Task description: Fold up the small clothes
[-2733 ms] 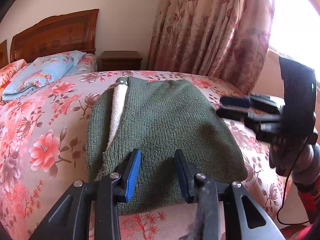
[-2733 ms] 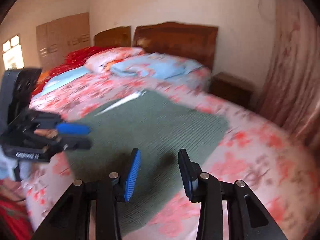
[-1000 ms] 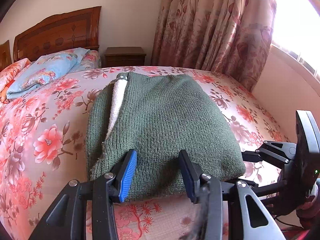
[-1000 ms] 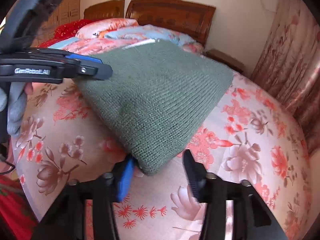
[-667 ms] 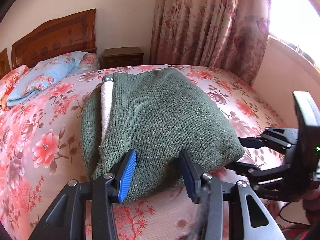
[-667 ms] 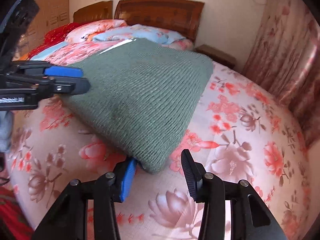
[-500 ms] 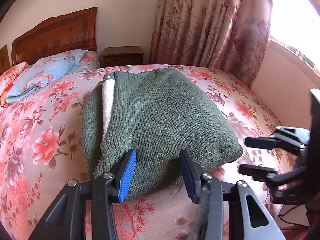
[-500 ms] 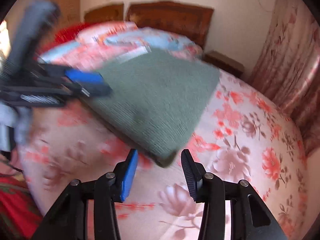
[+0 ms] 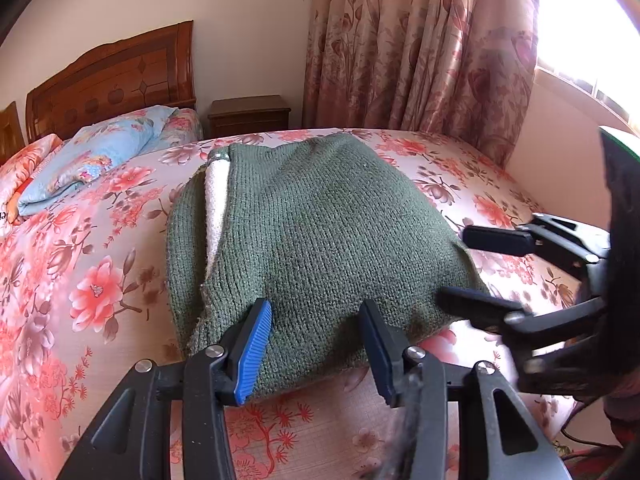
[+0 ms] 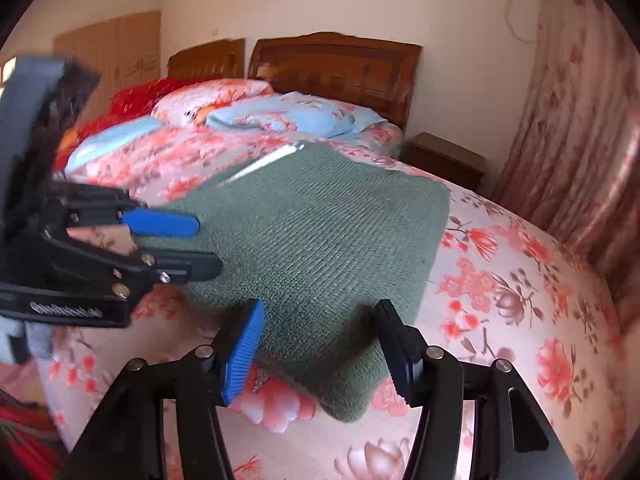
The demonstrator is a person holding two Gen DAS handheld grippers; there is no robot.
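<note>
1. Far left: floral bed, with a blue pillow and wooden headboard well beyond the working area.
2. Left of centre: green knitted sweater lying flat on the bed, seemingly already folded into a thick pad, a white lining strip showing along its left fold.
3. Long axis of the sweater running away from the near bed edge toward the headboard; near hem straight ahead of both tools.
4. Centre: left tongs spread wide, holding nothing, poised at the near hem toward the sweater's left corner; blue pad seemingly just above the knit, actual touch impossible to confirm.
5. Right: right tongs likewise parted and empty, coming in from the side at the sweater's near right corner; in the right wrist view straddling that corner, with no clamping visible.
6. Nearness: neither tool clearly closer, each close to its own near corner, so a two-handed pinch looks set up.
7. Judgement: the coming move turns on the hem lying directly ahead and the long axis pointing away, so a lift of both near corners would carry the hem forward over the body.
8. Risk, as a guess: thick layers slipping from a shallow bite, or only the top layer caught.
9. Far right: patterned curtain and bright window, clear of the work.
</note>
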